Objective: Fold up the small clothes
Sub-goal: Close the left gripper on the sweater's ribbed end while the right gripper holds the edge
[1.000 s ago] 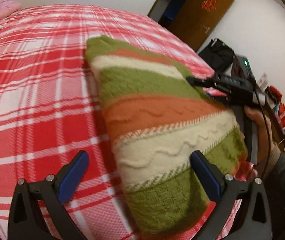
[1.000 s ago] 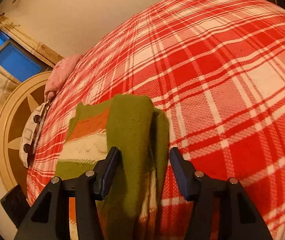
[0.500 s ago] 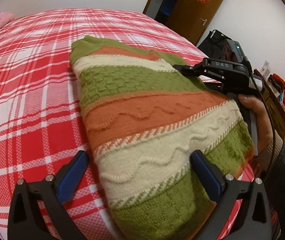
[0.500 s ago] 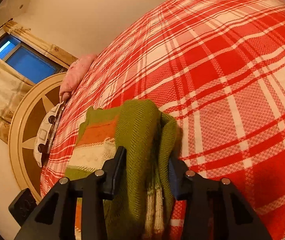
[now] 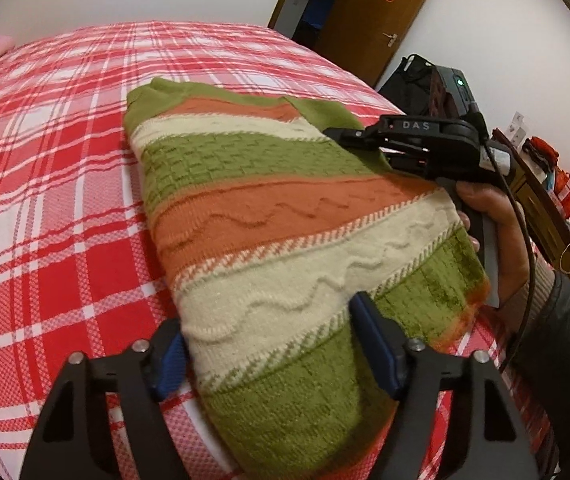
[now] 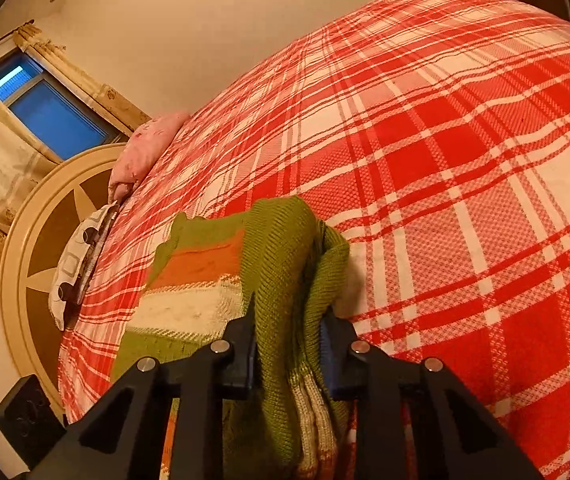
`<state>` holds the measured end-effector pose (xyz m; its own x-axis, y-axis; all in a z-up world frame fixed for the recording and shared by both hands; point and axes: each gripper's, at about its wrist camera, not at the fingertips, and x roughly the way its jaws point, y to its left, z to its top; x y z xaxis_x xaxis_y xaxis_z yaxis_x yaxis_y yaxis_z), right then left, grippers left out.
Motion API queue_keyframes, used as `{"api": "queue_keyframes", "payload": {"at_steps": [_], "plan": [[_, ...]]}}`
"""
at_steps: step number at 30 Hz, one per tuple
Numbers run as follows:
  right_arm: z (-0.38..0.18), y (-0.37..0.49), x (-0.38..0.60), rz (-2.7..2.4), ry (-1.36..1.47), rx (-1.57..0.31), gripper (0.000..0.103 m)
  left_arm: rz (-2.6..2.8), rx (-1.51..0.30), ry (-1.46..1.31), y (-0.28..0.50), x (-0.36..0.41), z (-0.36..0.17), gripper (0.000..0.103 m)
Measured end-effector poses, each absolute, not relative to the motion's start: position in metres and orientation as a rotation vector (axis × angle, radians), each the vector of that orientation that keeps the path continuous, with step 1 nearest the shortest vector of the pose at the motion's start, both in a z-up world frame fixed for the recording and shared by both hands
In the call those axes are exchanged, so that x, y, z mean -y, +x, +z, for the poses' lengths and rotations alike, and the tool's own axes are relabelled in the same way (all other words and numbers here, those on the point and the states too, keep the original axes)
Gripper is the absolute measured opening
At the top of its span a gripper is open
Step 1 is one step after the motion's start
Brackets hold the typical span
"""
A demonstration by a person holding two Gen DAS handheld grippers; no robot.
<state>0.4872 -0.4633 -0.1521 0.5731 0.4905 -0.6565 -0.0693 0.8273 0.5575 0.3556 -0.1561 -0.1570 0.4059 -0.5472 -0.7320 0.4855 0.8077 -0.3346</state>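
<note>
A folded knit sweater with green, orange and cream stripes lies on the red plaid bed cover. My left gripper straddles its near end. The jaws are closing, and both blue pads touch the knit between them. In the right wrist view, my right gripper is closing on a bunched green fold of the sweater, with its pads pressed on both sides. The left wrist view shows that gripper at the sweater's far right edge, held by a person's hand.
A pink pillow, a patterned pillow and a round headboard are at the bed's head. A brown door, a black bag and a shelf of red items stand beyond the bed's right side.
The left jaws have narrowed from wide apart onto the sweater's near end. The right jaws have closed in until they squeeze the green fold. Neither hand has shifted much.
</note>
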Motion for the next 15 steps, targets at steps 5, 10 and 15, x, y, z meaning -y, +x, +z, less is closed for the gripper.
{"api": "queue_keyframes", "payload": {"at_steps": [5, 10, 15], "plan": [[-0.157, 0.489, 0.465, 0.336, 0.507, -0.917, 0.024, -0.652, -0.941, -0.075, 0.354, 0.155, -0.156, 0.071], [-0.157, 0.488, 0.467, 0.335, 0.515, -0.912, 0.023, -0.667, -0.955, -0.128, 0.357, 0.151, -0.157, 0.066], [-0.147, 0.477, 0.467, 0.341, 0.532, -0.871, 0.022, -0.653, -0.907, -0.064, 0.349, 0.152, -0.143, 0.043]]}}
